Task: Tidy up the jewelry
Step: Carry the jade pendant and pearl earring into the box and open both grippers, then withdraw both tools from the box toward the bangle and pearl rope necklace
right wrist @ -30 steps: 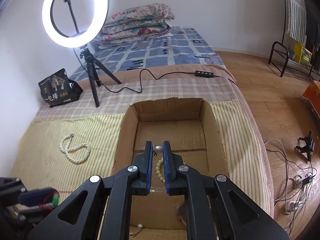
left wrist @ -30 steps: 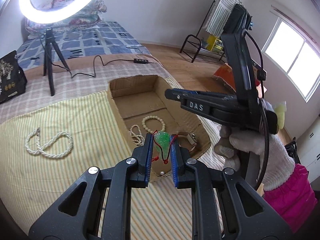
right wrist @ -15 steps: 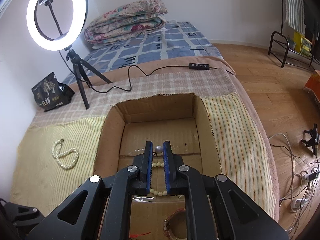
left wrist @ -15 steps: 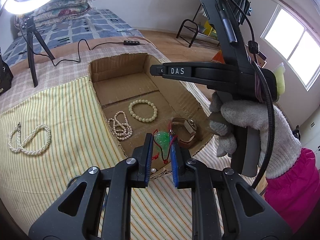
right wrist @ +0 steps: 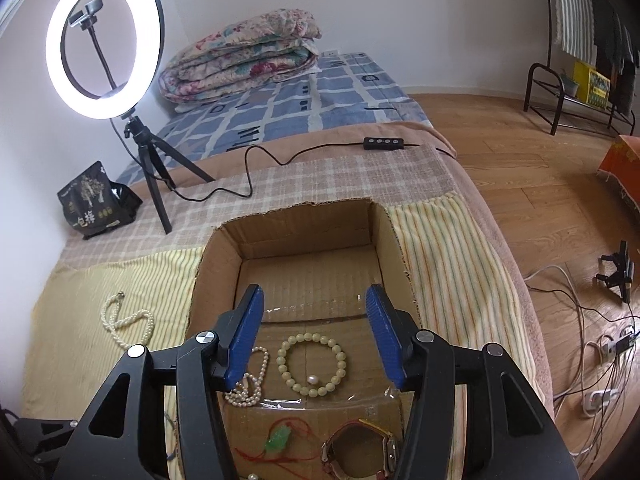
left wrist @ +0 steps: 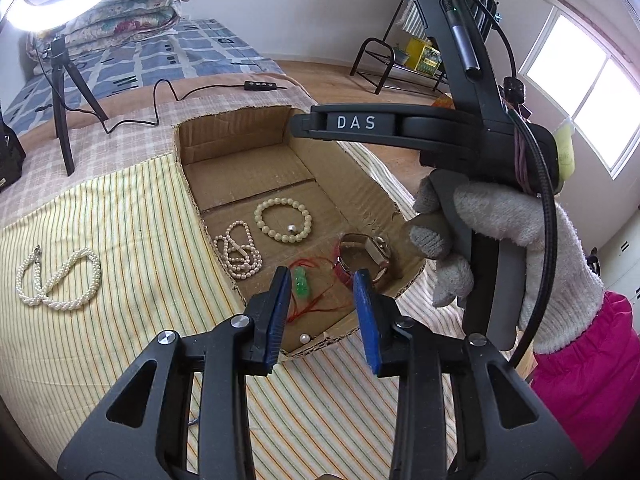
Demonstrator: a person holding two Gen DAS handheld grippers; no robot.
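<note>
A shallow cardboard box [left wrist: 240,152] [right wrist: 296,228] lies on a striped cloth. In it lie a cream bead bracelet [left wrist: 283,221] [right wrist: 312,364] with a loose pearl [right wrist: 311,379] inside its ring, a small pearl strand [left wrist: 238,254] [right wrist: 248,384], a green pendant on red cord [left wrist: 301,282] [right wrist: 279,438] and a watch [left wrist: 366,258] [right wrist: 360,452]. My left gripper [left wrist: 322,292] is open and empty above the pendant. My right gripper [right wrist: 314,322] is open and empty above the bracelet. A thick pearl necklace [left wrist: 56,278] [right wrist: 128,322] lies on the cloth left of the box.
A ring light on a tripod [right wrist: 104,40] stands behind the box with its cable and remote [right wrist: 382,143]. A black bag [right wrist: 94,200] sits at the far left. Another loose pearl [left wrist: 305,337] lies in the box's near corner. The bed edge drops to wood floor [right wrist: 540,184] at right.
Both grippers have opened. The left one let go of the green pendant, which now lies in the box. The right one let go of the pearl, which now lies inside the bracelet.
</note>
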